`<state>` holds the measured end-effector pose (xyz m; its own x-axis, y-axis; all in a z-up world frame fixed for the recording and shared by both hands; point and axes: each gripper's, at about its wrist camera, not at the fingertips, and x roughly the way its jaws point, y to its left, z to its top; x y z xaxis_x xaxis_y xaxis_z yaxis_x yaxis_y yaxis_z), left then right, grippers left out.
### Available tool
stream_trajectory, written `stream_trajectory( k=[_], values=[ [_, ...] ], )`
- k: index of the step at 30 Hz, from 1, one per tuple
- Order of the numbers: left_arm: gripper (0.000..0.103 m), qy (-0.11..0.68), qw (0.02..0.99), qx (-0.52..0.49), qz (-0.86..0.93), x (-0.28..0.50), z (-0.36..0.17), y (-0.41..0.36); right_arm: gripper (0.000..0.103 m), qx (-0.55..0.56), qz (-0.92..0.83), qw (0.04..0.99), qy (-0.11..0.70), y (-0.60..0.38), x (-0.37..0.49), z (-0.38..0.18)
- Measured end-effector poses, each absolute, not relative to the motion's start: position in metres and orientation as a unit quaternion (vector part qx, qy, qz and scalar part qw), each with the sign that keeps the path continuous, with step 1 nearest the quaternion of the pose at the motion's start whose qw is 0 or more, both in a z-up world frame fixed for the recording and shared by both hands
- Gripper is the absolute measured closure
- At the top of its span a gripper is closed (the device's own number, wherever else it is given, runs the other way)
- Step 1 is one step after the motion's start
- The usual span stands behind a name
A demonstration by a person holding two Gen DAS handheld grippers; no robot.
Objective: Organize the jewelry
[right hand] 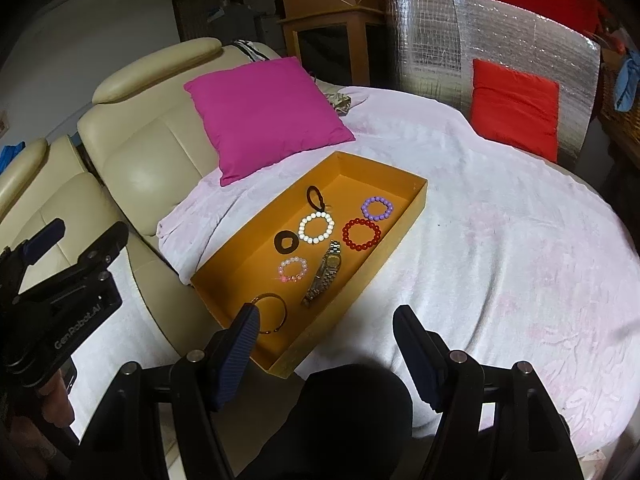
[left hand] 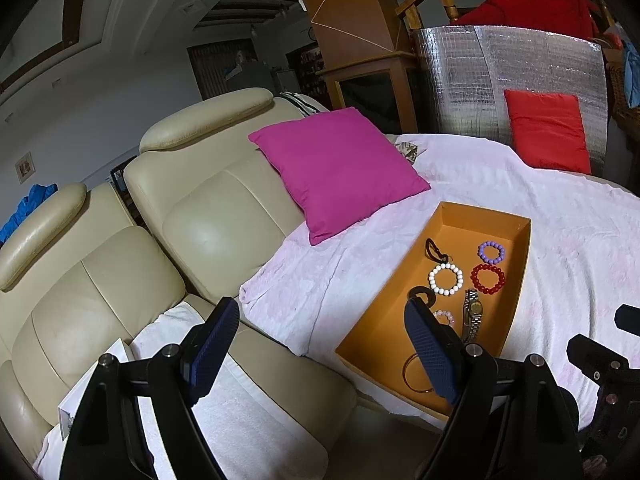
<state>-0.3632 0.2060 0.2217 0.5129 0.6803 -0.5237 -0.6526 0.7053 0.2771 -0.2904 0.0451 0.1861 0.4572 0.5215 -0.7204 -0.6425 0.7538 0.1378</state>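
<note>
An orange tray (right hand: 240, 276) lies on a pale pink blanket (right hand: 500, 240) and holds the jewelry. In it are white (right hand: 301, 228), red (right hand: 345, 234), purple (right hand: 365, 210) and pink (right hand: 281, 269) bead bracelets, a metal watch (right hand: 331, 261), a gold bangle (right hand: 285, 312), a black ring (right hand: 278, 241) and a black cord. My right gripper (right hand: 326, 310) hangs open over the tray's near end, holding nothing. My left gripper (left hand: 320, 303) is open and empty, left of the tray (left hand: 380, 340), with its right finger in front of the bangle and pink bracelet.
A cream leather sofa (left hand: 208, 224) with a white towel (left hand: 248, 412) runs along the left. A magenta cushion (right hand: 264, 116) sits behind the tray and a red cushion (right hand: 516, 108) leans on a silver foil panel (right hand: 432, 48). Wooden furniture stands beyond.
</note>
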Motion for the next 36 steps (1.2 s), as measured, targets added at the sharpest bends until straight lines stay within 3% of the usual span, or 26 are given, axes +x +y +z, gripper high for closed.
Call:
stream_trajectory(
  k=[36],
  values=[
    [0.018, 0.325, 0.867, 0.009, 0.379, -0.358, 0.206, 0.224, 0.030, -0.079, 0.328, 0.856, 0.392, 0.062, -0.277, 0.184]
  ],
)
